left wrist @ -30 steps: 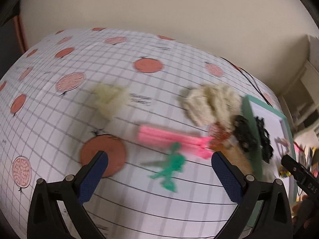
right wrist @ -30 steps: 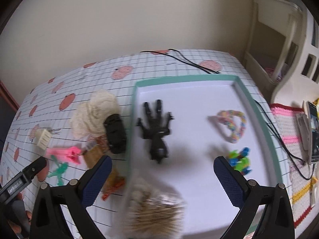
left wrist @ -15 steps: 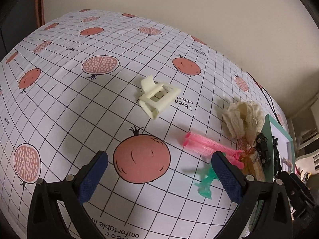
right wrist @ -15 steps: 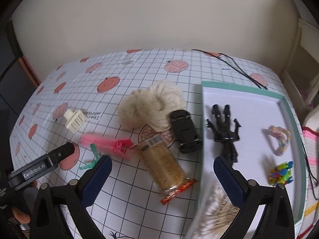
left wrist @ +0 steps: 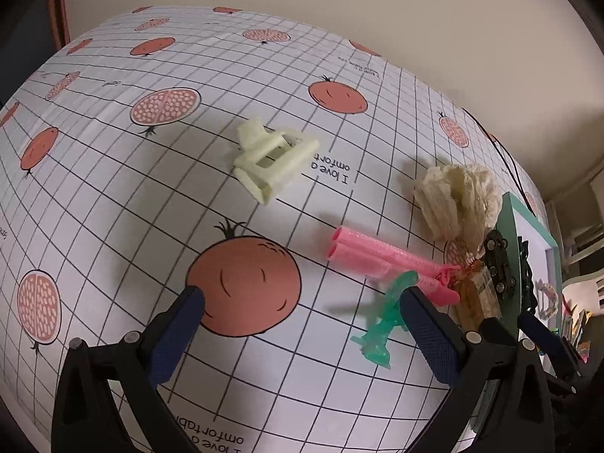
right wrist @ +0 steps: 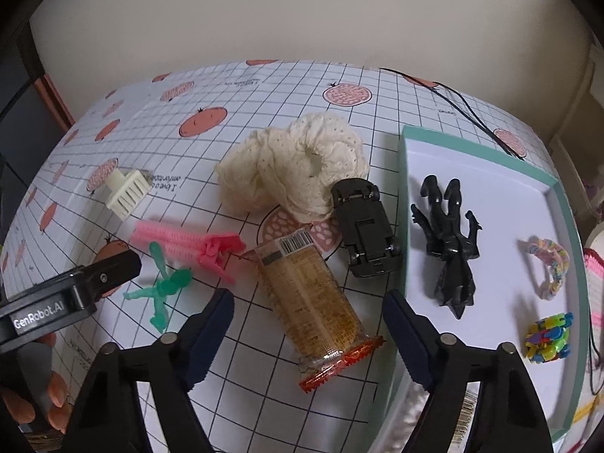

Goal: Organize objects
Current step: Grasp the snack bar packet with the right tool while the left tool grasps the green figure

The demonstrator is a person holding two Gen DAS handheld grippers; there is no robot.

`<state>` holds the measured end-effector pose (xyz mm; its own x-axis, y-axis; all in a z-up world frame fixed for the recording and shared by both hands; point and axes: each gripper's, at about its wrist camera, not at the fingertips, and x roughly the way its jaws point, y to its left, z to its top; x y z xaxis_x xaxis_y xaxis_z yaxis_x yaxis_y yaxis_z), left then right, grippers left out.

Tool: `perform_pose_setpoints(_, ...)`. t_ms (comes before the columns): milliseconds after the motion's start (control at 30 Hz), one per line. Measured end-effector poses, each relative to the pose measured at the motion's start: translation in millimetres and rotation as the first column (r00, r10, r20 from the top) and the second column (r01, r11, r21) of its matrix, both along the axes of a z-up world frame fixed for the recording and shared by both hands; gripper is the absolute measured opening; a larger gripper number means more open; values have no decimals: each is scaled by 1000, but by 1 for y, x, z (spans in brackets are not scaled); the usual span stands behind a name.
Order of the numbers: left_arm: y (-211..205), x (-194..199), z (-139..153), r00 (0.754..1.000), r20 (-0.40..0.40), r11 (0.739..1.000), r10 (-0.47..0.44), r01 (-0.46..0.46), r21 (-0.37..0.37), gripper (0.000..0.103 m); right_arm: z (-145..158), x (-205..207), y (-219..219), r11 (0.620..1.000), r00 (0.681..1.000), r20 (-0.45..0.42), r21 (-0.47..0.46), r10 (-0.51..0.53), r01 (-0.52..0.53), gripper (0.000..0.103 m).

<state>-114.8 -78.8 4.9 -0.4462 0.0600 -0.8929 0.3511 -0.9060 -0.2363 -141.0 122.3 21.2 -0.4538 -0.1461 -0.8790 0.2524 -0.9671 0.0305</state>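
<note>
Tablecloth point(right wrist: 264, 105): six loose items — snack packet point(right wrist: 313, 294) between closing right gripper point(right wrist: 307, 311) jaws, untouched. Tray point(right wrist: 479, 151): three toys. Left gripper point(left wrist: 302, 309) spread, empty.

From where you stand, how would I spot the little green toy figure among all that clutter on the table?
Start at the teal-rimmed white tray and move left across the checked tablecloth with pomegranate prints, past the clear snack packet. Just below the pink ribbed tubes lies the small translucent green plastic figure, flat with limbs spread: the only green piece outside the tray.
</note>
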Motion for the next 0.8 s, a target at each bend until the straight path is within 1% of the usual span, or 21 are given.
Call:
perform_pose_setpoints(200, 8, -4, -2, 999, -6, 999, -36, 36, 2, 103, -8, -4, -3, 1000, 1000, 18, 1, -2, 2, 79)
perform_pose_setpoints(433, 23, -9, -7, 997, 14, 997, -79, 79, -10, 103, -12, -7, -7, 1000, 1000, 24, 12, 3, -3, 78)
perform_pose_setpoints(567, 34, -11, -7, 994, 18, 992, -110, 111, -52, 103, -16, -8, -7, 1000, 999, 37, 21, 8, -8, 77)
perform_pose_setpoints(633, 39, -12, -6, 992, 18, 990, -124, 125, -73, 101, -18, -9, -8, 1000, 999, 41, 26, 9, -10, 77)
perform_pose_setpoints(800, 45, -15, -8, 990, 25, 987, -139, 141, -80, 101, -20, -8, -9, 999, 999, 38, 39, 21, -22, 77)
